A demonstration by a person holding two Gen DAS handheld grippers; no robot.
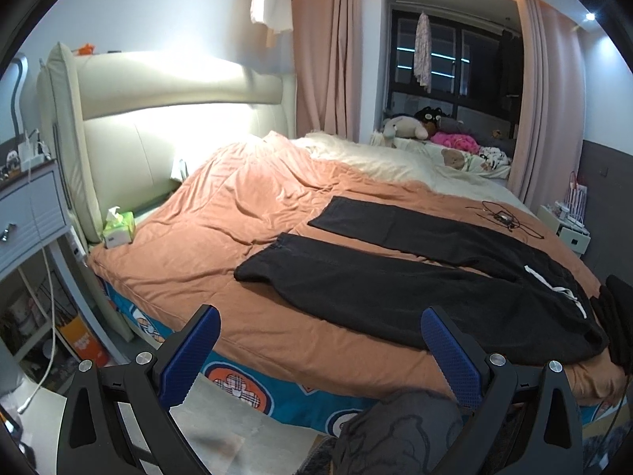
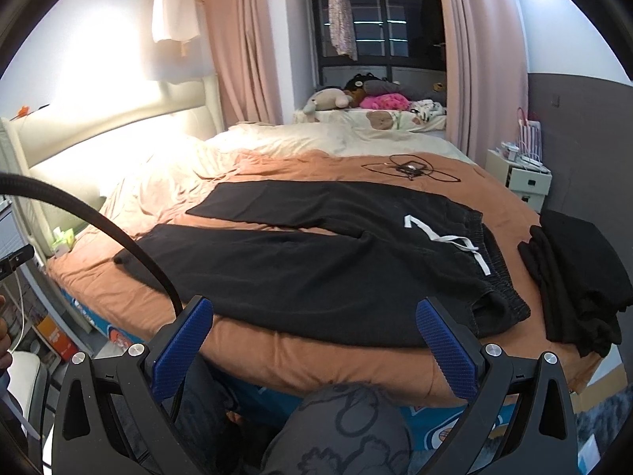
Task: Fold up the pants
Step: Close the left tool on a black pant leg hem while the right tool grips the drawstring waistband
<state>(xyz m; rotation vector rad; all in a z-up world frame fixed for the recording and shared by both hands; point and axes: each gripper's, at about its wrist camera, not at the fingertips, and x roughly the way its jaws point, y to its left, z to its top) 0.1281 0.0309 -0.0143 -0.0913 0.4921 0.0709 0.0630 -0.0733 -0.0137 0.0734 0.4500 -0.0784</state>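
Black pants (image 1: 415, 289) (image 2: 316, 265) lie spread flat on the orange bedspread (image 1: 221, 237) (image 2: 316, 360), legs apart and pointing left, waistband with a white drawstring (image 2: 455, 243) at the right. My left gripper (image 1: 320, 320) hovers open just off the bed's near edge, below the near leg. In the right wrist view my right gripper (image 2: 314, 314) is open too, held off the near edge below the pants' seat. Neither gripper touches the cloth.
A pile of folded black clothes (image 2: 573, 277) sits at the bed's right side. A small device with tangled cable (image 2: 411, 168) lies beyond the pants. A tissue pack (image 1: 118, 227) rests by the headboard. A person's knee (image 2: 336, 431) is below the grippers. A nightstand (image 1: 31, 213) stands left.
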